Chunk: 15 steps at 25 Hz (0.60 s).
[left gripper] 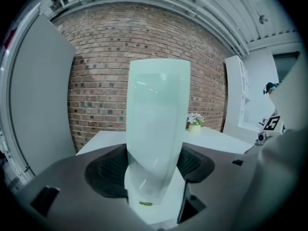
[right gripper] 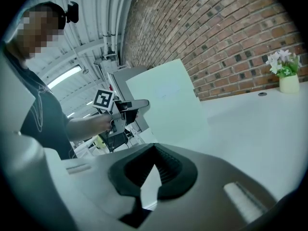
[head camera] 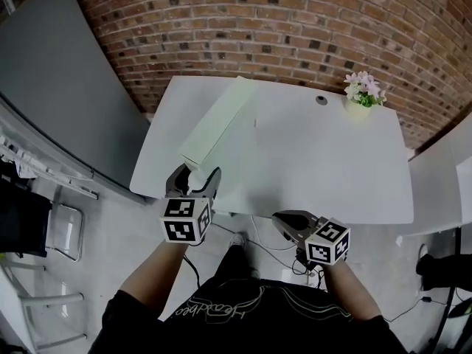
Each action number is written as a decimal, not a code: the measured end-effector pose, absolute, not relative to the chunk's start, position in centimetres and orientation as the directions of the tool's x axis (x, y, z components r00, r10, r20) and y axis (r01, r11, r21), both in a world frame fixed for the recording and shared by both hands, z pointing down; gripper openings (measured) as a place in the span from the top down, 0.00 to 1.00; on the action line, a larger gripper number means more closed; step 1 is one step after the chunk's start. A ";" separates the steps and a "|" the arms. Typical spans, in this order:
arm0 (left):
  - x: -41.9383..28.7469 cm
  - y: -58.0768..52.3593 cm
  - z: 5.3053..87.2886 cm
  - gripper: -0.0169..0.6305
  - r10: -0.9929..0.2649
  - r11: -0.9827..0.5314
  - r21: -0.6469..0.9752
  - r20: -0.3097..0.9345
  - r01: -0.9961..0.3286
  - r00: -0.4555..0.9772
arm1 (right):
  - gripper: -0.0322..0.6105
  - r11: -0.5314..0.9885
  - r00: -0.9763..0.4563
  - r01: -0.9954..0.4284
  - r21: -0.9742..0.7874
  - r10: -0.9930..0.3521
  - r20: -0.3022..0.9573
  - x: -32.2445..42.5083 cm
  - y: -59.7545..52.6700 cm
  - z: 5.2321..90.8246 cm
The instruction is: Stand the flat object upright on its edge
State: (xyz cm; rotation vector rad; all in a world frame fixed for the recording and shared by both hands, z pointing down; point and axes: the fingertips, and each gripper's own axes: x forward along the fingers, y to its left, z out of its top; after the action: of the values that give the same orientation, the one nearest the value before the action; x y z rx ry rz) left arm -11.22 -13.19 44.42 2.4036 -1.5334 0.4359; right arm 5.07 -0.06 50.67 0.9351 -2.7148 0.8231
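I am holding the flat object [head camera: 217, 120] in the left gripper [head camera: 195, 177]. The jaws are standing wide, and their dark pads are pressing on both broad faces of its near end. In the left gripper view the pale green flat object [left gripper: 158, 119] is rising out of the gripper [left gripper: 154, 170] and hiding much of the brick wall [left gripper: 101, 71] behind it.

From the head view, it is running away from me over the left part of the white surface [head camera: 324, 168], from the near edge towards the far one, with its narrow side facing up. In the right gripper view its broad face [right gripper: 166, 100] is standing upright. Its lower edge is meeting the surface [right gripper: 255, 129], though I cannot tell whether it is resting there or just grazing it. The left gripper [right gripper: 130, 105] is clamping its end at the left of that view.

I am keeping the right gripper [head camera: 289, 223] closed and empty. Its pads [right gripper: 166, 170] are meeting, with only a sliver of the surface showing through. It is hanging just off the near edge of the surface, well apart from the flat object.

A small pot of pale flowers [head camera: 363, 93] is sitting at the far right corner, near a round grommet [head camera: 321, 100].
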 end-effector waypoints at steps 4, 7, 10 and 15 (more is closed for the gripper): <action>-11.0 -12.0 44.4 0.51 -0.852 -0.350 0.054 0.396 -0.935 0.342 | 0.94 0.663 -0.792 -0.609 -0.435 -0.531 0.301 5.1 1.0 49.8; -10.7 -11.2 44.5 0.51 -0.864 -0.308 0.055 0.401 -0.950 0.303 | 0.94 0.672 -0.792 -0.610 -0.419 -0.536 0.292 5.3 1.6 49.0; -10.5 -10.4 44.7 0.51 -0.877 -0.265 0.053 0.402 -0.963 0.264 | 0.94 0.675 -0.786 -0.618 -0.404 -0.545 0.291 5.4 2.0 48.6; -10.6 -9.2 44.7 0.51 -0.895 -0.198 0.048 0.398 -0.979 0.200 | 0.94 0.681 -0.779 -0.626 -0.379 -0.552 0.297 5.7 3.0 48.1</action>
State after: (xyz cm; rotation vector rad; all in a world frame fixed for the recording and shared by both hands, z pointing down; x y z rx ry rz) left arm -10.60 -9.25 44.66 2.1894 -1.7730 0.4101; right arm 5.70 3.04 48.08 0.9648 -2.7329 0.7042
